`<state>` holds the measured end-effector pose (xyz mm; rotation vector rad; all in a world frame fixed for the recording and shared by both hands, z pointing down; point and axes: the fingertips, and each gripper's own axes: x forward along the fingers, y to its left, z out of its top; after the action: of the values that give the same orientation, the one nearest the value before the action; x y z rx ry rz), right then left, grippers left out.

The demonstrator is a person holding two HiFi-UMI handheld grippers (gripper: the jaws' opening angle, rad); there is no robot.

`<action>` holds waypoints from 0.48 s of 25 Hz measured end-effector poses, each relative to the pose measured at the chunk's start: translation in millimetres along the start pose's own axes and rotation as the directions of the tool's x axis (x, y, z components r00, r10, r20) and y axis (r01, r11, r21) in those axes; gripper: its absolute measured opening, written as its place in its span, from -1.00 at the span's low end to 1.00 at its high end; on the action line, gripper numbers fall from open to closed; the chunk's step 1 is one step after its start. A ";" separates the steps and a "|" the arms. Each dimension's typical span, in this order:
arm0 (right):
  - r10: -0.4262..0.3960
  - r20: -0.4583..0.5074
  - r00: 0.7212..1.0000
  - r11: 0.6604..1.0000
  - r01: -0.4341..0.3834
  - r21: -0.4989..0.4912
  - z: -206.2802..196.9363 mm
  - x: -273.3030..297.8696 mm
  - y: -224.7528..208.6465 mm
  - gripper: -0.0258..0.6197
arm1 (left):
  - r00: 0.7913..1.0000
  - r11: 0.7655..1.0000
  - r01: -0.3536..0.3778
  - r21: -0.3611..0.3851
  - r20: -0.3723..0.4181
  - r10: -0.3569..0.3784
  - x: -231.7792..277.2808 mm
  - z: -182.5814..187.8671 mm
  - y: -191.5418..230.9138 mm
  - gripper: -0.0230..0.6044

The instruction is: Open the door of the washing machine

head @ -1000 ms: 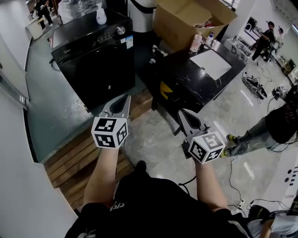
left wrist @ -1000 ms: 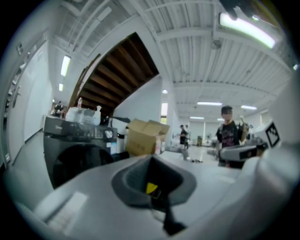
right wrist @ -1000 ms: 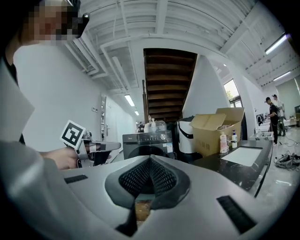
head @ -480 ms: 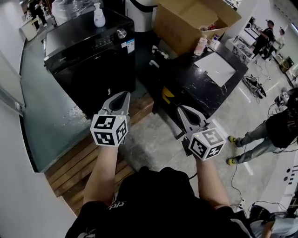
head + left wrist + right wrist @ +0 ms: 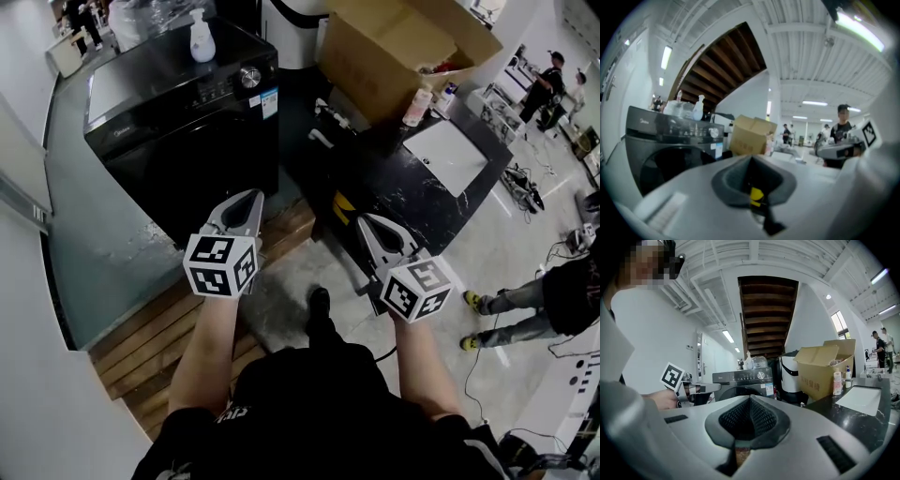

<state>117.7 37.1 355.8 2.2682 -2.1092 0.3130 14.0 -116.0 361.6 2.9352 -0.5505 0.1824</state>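
A black washing machine [image 5: 197, 122] stands ahead of me with its round door [image 5: 670, 166] closed and a silver knob [image 5: 249, 77] on its control strip. It also shows in the right gripper view as the washing machine [image 5: 743, 383]. My left gripper [image 5: 253, 197] is shut and empty, pointing at the machine's front from a short way off. My right gripper [image 5: 361, 223] is shut and empty too, held level beside it to the right, over the floor.
A spray bottle [image 5: 201, 37] stands on the machine's top. Right of it sit a black counter [image 5: 412, 187], a white sink [image 5: 455, 150] and a large cardboard box [image 5: 412, 56]. A wooden step [image 5: 159, 319] lies below my left arm. People stand at the far right.
Both grippers and the person have moved forward towards the washing machine, which now looks larger and nearer. Both pairs of jaws stayed shut.
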 end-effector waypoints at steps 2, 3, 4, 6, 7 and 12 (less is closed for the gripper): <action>0.022 0.000 1.000 1.000 -0.022 0.001 1.8 19.0 -13.2 -0.94 | 1.000 1.000 -0.015 0.003 -0.005 0.015 17.7 0.9 7.2 -0.90; 0.034 0.000 0.999 0.999 -0.034 -0.001 3.3 28.7 -19.7 -0.94 | 1.000 1.000 -0.022 0.004 -0.007 0.022 27.1 1.4 10.4 -0.90; 0.047 0.000 0.999 0.999 -0.047 -0.004 5.2 38.5 -26.3 -0.94 | 1.000 1.000 -0.029 0.005 -0.010 0.029 36.6 2.0 13.7 -0.90; 0.074 -0.002 0.997 0.997 -0.074 -0.010 9.7 58.7 -39.9 -0.94 | 0.999 0.999 -0.049 0.002 -0.014 0.049 56.7 4.2 21.9 -0.90; 0.087 -0.004 0.996 0.996 -0.087 -0.012 12.2 68.6 -47.8 -0.94 | 0.998 0.998 -0.058 -0.004 -0.017 0.058 67.5 5.7 25.9 -0.90; 0.130 -0.019 0.991 0.991 -0.130 0.003 23.0 111.3 -94.4 -0.94 | 0.996 0.997 -0.078 -0.019 -0.046 0.077 122.9 11.0 35.4 -0.90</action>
<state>221.0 -68.4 362.6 2.1234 -2.2532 0.3387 115.7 -193.4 373.1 2.8840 -0.6554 0.2497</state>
